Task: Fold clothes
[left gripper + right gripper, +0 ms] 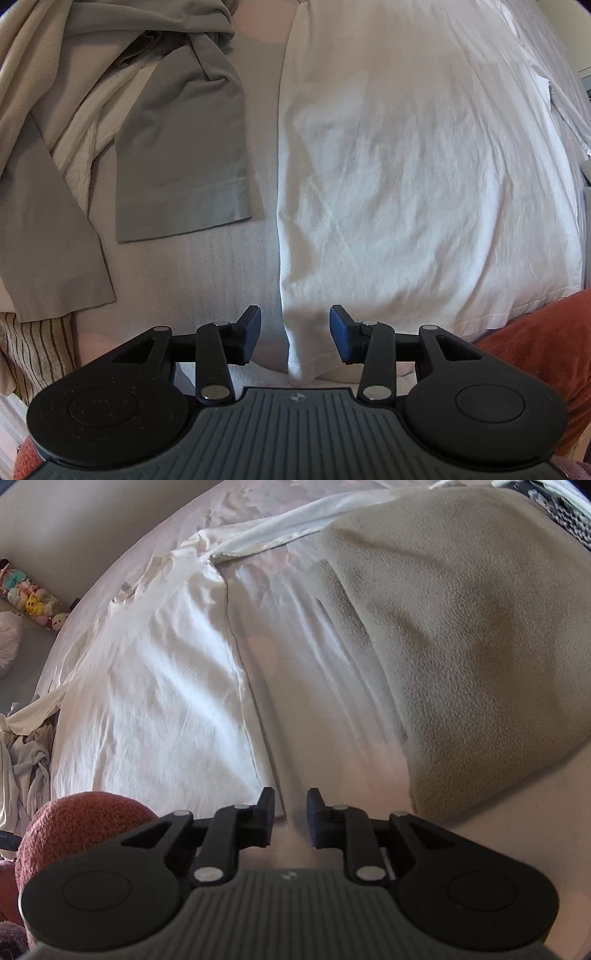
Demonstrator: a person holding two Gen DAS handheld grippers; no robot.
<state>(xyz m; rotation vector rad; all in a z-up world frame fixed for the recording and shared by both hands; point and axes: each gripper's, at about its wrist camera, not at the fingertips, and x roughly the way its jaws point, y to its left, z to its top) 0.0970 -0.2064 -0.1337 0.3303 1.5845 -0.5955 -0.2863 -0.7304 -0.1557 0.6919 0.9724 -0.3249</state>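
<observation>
A white garment (406, 166) lies spread flat on the bed. In the left wrist view its near left corner (301, 365) hangs between the fingers of my left gripper (295, 334), which is open and not closed on it. In the right wrist view the white garment (155, 686) lies left of centre. My right gripper (290, 818) is open and empty just past the garment's near right edge, over the pale sheet (332, 768).
A grey-green long-sleeved garment (177, 147) and a beige one (26, 74) lie in a pile at left. A striped cloth (37, 350) is below them. A beige fleece blanket (461, 646) covers the right. A rust cushion (77, 823) sits near left. Plush toys (33, 602) line the wall.
</observation>
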